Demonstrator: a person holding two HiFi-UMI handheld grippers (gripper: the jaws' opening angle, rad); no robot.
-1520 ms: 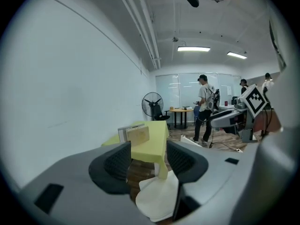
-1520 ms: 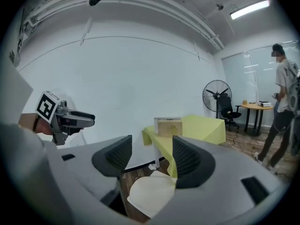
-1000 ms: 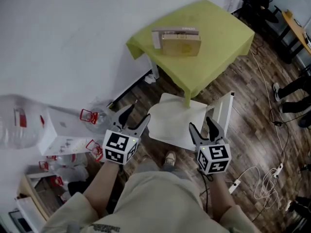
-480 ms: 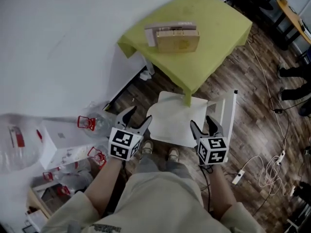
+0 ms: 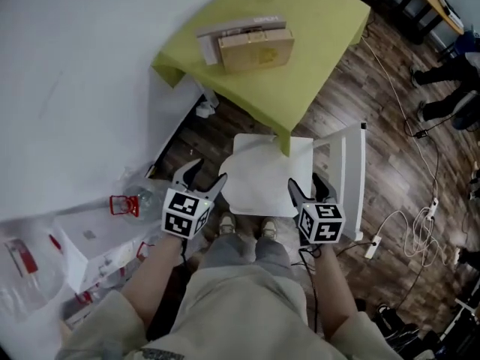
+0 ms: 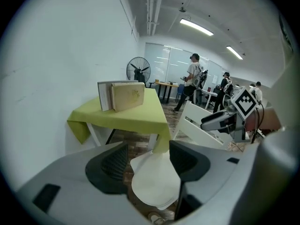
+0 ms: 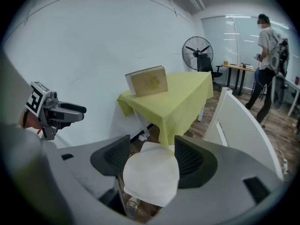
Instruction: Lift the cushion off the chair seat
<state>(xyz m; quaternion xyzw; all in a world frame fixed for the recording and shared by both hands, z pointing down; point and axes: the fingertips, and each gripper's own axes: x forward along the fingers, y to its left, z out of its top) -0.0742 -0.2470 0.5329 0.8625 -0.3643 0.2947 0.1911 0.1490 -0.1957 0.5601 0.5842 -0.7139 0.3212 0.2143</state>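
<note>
A white cushion (image 5: 262, 177) lies flat on the seat of a white chair (image 5: 351, 172), whose backrest stands at the right. My left gripper (image 5: 204, 174) hangs open just off the cushion's left near corner, with nothing between its pads. My right gripper (image 5: 307, 186) is open at the right near corner, also empty. In the left gripper view the cushion (image 6: 154, 184) shows beyond the spread jaws of the left gripper (image 6: 147, 161), apart from both pads. The right gripper view has the cushion (image 7: 150, 177) lying past the right gripper (image 7: 151, 159).
A table under a green cloth (image 5: 315, 51) stands just behind the chair, its corner hanging over the cushion, with a cardboard box (image 5: 253, 49) on top. Plastic bottles and boxes (image 5: 90, 235) crowd the floor at left. Cables and a power strip (image 5: 371, 247) lie at right.
Both grippers have come down and forward, closer to the near edge of the cushion. The jaws of both stay apart and empty.
</note>
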